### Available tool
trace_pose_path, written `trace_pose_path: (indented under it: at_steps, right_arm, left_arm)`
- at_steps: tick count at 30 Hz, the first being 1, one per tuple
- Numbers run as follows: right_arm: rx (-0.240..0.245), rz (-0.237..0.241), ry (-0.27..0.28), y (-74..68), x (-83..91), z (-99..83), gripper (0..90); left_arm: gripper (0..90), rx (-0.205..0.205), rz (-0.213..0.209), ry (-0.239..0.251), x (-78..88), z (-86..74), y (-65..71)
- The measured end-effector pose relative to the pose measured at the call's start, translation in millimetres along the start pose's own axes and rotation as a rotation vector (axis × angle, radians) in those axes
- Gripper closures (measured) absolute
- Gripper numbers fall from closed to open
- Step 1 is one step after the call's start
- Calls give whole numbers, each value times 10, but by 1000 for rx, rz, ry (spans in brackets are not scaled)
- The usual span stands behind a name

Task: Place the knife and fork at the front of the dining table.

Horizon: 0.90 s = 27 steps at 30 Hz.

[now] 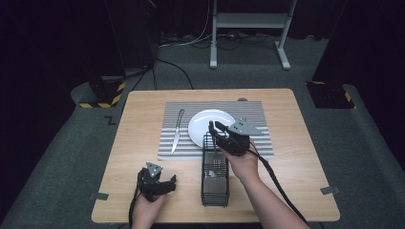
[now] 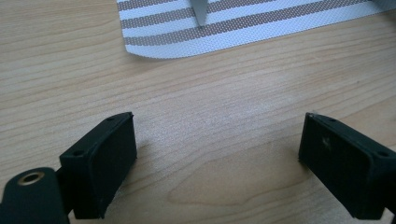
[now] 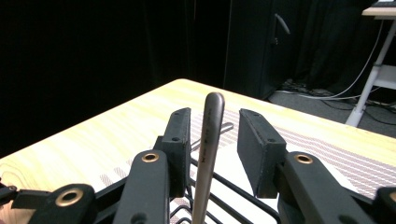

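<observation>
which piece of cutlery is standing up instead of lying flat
The metal handle between the right gripper jaws stands upright in the black wire caddy. The knife lies flat on the striped mat, left of the plate.

- One white plate (image 1: 205, 125)
- One knife (image 1: 177, 130)
- One striped mat (image 1: 258, 112)
- One black wire basket (image 1: 214, 188)
- One metal handle (image 3: 208, 149) standing in the basket
- Two grippers: left gripper (image 1: 165, 187), right gripper (image 1: 216, 126)
</observation>
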State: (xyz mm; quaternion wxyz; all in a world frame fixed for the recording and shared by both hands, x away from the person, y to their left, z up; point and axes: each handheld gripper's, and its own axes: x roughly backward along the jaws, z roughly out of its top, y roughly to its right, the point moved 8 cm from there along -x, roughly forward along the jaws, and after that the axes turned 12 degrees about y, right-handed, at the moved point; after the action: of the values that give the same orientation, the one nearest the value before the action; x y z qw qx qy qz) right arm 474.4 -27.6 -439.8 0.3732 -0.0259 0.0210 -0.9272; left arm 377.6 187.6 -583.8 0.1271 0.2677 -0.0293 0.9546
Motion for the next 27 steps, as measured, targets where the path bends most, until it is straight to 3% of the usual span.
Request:
trace_pose_path:
  at_steps: [5,8,27]
  right_arm:
    - [2,1,-14,-12,-31,-39,698]
    - [15,-6,-10,-32,-42,-52,792]
    - [-16,49,25,-146,44,10,850]
  left_arm:
    - [111,0,-1,-1,4,-2,-2]
    - [112,-2,1,0,6,-2,-7]
    - [113,-2,2,0,9,-4,-10]
